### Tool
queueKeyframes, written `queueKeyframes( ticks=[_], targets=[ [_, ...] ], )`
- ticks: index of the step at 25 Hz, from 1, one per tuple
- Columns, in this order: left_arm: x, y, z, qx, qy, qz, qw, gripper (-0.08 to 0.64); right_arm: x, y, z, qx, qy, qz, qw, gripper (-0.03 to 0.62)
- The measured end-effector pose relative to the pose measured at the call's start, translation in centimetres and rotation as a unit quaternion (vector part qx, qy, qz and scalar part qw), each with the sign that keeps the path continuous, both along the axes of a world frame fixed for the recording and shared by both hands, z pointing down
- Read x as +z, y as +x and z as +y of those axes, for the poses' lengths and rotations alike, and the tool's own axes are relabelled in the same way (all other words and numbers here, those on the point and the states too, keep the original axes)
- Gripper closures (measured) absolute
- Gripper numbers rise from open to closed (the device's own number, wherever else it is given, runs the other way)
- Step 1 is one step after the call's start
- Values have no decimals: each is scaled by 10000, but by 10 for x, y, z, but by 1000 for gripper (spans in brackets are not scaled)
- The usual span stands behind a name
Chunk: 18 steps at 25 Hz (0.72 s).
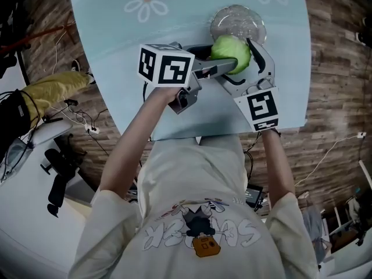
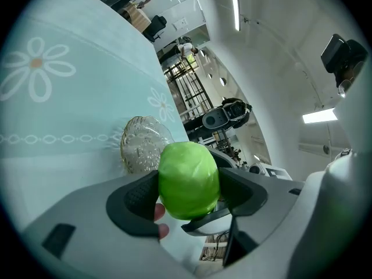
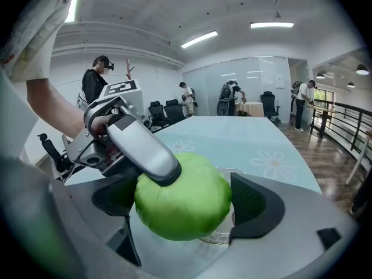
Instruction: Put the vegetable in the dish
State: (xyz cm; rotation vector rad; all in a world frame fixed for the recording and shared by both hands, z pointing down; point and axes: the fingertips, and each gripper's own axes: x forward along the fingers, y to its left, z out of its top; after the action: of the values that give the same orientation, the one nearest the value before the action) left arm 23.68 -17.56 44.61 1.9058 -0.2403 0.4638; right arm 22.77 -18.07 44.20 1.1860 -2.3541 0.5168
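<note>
Bright, even overhead light; sharp focus; fisheye-warped, dark-vignetted edges

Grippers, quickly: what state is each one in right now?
Left gripper: closed on the round green cabbage.
Right gripper: jaws flank the same cabbage; grip cannot be told.

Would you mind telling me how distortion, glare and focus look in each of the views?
Head view: fisheye bows the table edges, cabbage sharp. Left gripper view: dark vignette, ceiling light blown out. Right gripper view: same vignette, cabbage crisp, background people small.
</note>
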Motion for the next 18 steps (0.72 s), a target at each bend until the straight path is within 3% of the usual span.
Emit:
queueKeyframes(
  ticks=[12, 18],
  targets=[
    [16, 29, -37, -298, -24, -298, 9991, 227, 19, 29, -37, -120, -129, -216, 9996, 91],
    [38, 32, -52, -371, 95, -912, 9951, 230, 46, 34, -52, -311, -232, -64, 9992, 91]
  ],
)
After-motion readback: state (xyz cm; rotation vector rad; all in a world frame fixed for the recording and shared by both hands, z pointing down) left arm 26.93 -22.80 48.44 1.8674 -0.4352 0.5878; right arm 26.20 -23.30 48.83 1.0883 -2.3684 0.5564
